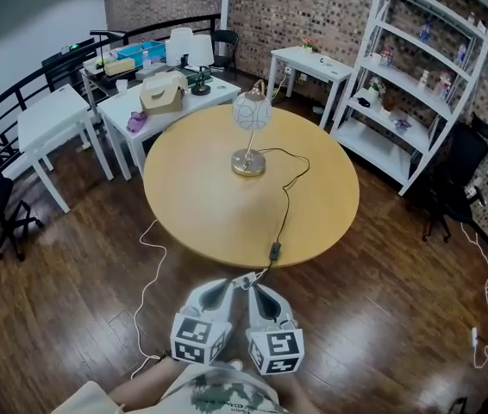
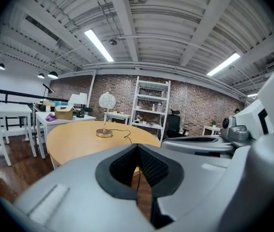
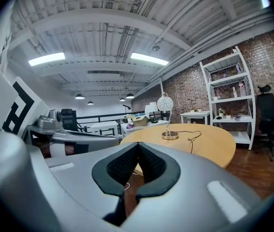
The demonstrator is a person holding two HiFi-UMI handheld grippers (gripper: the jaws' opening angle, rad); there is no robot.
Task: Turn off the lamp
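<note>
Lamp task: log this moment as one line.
lamp on table | cord switch untouched | left gripper shut, empty | right gripper shut, empty

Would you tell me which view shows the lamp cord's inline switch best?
The head view: the switch lies in plain sight near the table's near edge. Both gripper views show the lamp but not the switch.

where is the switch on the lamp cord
In the head view the inline switch sits on the black cord at the near edge of the round table, just ahead of the right gripper; the lamp stands farther back, mid-table.
</note>
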